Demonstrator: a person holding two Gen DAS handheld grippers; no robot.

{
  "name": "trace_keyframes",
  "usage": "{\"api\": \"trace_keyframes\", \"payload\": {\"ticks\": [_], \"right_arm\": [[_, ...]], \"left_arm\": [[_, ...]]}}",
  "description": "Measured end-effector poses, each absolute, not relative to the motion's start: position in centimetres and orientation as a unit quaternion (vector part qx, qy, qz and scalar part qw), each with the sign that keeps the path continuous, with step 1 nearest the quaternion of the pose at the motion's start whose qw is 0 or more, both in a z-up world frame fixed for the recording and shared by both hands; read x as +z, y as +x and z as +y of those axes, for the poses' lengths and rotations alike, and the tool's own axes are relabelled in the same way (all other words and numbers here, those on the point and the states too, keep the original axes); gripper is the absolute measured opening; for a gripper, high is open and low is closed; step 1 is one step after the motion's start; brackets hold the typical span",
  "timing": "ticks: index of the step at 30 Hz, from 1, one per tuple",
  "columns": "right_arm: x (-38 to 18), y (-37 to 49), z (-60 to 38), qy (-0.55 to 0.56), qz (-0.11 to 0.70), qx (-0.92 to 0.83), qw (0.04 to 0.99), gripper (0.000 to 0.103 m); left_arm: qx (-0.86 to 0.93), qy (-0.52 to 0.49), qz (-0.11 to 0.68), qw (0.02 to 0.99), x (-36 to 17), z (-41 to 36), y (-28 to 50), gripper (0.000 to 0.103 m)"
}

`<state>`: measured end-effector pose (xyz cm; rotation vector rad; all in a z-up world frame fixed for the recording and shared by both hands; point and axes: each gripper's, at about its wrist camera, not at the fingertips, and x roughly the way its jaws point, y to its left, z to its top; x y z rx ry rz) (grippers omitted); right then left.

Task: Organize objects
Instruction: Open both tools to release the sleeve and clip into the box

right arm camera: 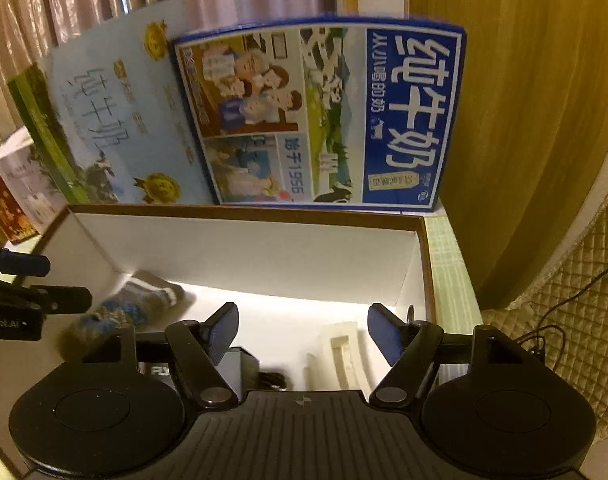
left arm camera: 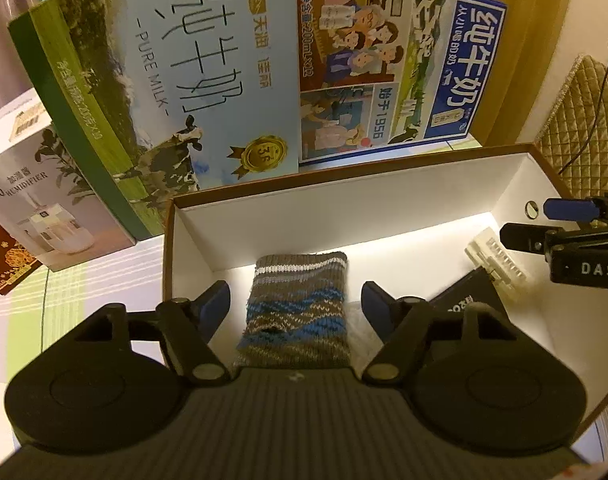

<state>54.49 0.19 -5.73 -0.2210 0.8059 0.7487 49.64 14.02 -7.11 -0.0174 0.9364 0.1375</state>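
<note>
item: knitted sock [left arm camera: 300,304], brown and grey with blue and white zigzag bands, lying flat on the floor of the open box [left arm camera: 343,208], toward its left end (a small dark hole shows in the knit near the lower part). in the right wrist view the sock [right arm camera: 132,308] sits at about 9 o'clock, blurred.

left gripper [left arm camera: 295,304]: jaws spread wide, holding nothing, one blue fingertip at 9 o'clock of the sock and the other at 3 o'clock; whether they touch the knit cannot be told.

right gripper [right arm camera: 303,330]: jaws likewise spread and empty, over the right end of the box, above a white plastic piece [right arm camera: 339,356] and a black box [right arm camera: 240,364] with a dark cable beside it.

container: white inside, brown rim, a round hole in its right end wall.

surroundings: at 12 o'clock behind the box, a blue milk carton case [left arm camera: 395,76] standing upright; at 11 o'clock a pale blue "pure milk" case [left arm camera: 184,80], tilted; at 9 o'clock a white humidifier box [left arm camera: 44,200] and a red patterned package [left arm camera: 4,256]. green and white checked tablecloth [left arm camera: 84,280] underneath. quilted beige fabric [left arm camera: 583,120] at 2 o'clock.
</note>
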Motion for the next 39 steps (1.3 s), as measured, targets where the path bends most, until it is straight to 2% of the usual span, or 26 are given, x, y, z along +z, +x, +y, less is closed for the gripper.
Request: {"api": "trace_keyframes", "payload": {"ticks": [8,11,26,39], "right_arm": [[-3.8,51.3,-2.3,-0.08,0.373,0.369,0.847,0.094],[-3.2,50.3,-3.4,-0.063,0.375,0.367,0.849,0.1],[-0.7,45.6,-7.7,-0.025,0.381,0.341,0.859,0.101],[1.7,40.3,-9.3,-0.017,0.373,0.349,0.859,0.101]], "left_arm": [[0.065,-0.01,0.434,0.899,-5.5,13.3,46.7,0.079],[0.062,-0.018,0.429,0.901,-4.9,13.2,45.6,0.08],[0.069,-0.072,0.399,0.911,-1.2,12.7,39.3,0.087],[0.085,-0.055,0.383,0.918,0.8,11.1,33.1,0.089]]}}
